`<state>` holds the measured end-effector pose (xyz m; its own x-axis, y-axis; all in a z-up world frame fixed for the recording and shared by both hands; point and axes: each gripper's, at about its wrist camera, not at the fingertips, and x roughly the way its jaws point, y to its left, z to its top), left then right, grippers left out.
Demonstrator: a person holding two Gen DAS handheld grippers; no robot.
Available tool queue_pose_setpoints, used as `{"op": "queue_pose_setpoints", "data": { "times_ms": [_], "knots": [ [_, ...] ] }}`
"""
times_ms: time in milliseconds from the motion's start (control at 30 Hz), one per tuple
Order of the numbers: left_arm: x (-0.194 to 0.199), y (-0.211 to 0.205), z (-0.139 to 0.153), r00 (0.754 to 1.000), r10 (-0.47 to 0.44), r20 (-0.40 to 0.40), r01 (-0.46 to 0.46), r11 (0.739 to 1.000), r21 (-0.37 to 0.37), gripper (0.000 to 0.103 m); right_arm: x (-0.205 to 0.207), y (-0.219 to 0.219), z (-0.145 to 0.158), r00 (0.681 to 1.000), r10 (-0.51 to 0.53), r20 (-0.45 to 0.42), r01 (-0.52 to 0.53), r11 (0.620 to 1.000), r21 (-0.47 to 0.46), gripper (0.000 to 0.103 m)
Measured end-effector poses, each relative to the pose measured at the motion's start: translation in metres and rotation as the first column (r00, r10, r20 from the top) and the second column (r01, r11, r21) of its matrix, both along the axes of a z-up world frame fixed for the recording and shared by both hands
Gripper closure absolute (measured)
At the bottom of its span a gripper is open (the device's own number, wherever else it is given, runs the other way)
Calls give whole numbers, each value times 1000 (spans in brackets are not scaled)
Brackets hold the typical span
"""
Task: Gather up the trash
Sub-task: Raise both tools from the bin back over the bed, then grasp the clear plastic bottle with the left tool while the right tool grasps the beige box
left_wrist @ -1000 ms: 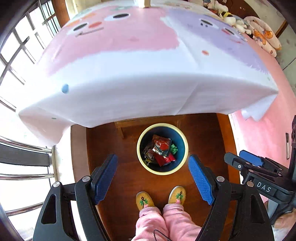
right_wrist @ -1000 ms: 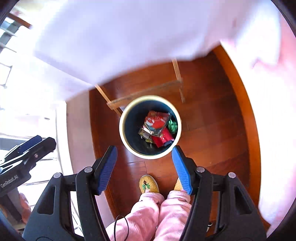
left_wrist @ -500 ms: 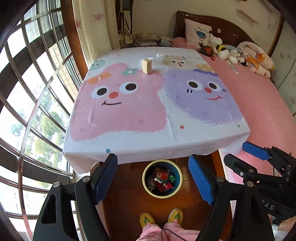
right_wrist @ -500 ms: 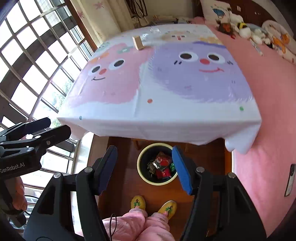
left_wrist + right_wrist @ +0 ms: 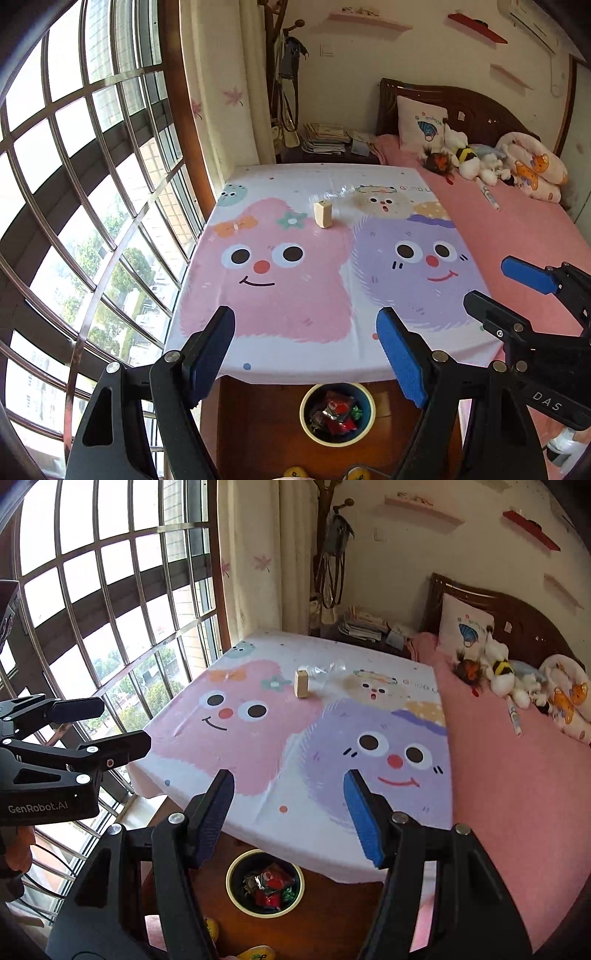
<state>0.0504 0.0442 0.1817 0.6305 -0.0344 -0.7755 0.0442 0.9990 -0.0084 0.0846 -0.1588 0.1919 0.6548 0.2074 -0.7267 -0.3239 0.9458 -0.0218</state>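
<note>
My left gripper (image 5: 306, 354) had its jaws spread wide, with nothing between the blue pads (image 5: 400, 362). My right gripper (image 5: 289, 812) was also spread and held nothing. Both hovered above the near edge of the table, and each one showed in the other's camera: the right gripper at the right side of the left wrist view, the left gripper at the left side of the right wrist view.

Below my jaws, on the wooden floor (image 5: 258, 424) just under the near edge of the table, stood the round trash bin (image 5: 338, 413) with a pale rim and dark blue inside. Crumpled wrappers (image 5: 269, 886), red, silver and green, lay in it. My yellow slippers (image 5: 293, 473) were near the bin.

The table carried a tablecloth (image 5: 295, 280) with a pink smiling creature and a purple one. Near the far edge of the tabletop, about in the middle, a small beige carton (image 5: 322, 214) stood upright. Just beside it to the right lay a piece of clear crumpled plastic (image 5: 328, 670); I could not tell if they touched.

At the right of the table was a bed with a pink sheet (image 5: 517, 775), with plush toys (image 5: 465, 158) and a pillow (image 5: 421, 123) by the dark headboard. A marker pen (image 5: 514, 716) lay on the sheet. At the left was a big barred window (image 5: 92, 184).
</note>
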Motion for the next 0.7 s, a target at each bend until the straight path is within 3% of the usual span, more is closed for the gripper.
{"op": "queue_pose_setpoints", "data": {
  "times_ms": [267, 367, 567, 700],
  "knots": [
    [45, 12, -16, 1000, 14, 16, -15, 999, 34, 23, 41, 5, -16, 999, 54, 10, -54, 999, 3, 44],
    [78, 16, -32, 1000, -4, -7, 4, 1000, 14, 23, 63, 4, -33, 998, 49, -34, -48, 998, 31, 44],
    [177, 32, -72, 992, -96, -79, 95, 995, -17, 23, 126, 13, -65, 996, 19, -86, -16, 999, 32, 44],
    [259, 48, -104, 972, -164, -166, 162, 986, -26, 23, 194, 25, -87, 989, -27, -147, 34, 999, 42, 44]
  ]
}}
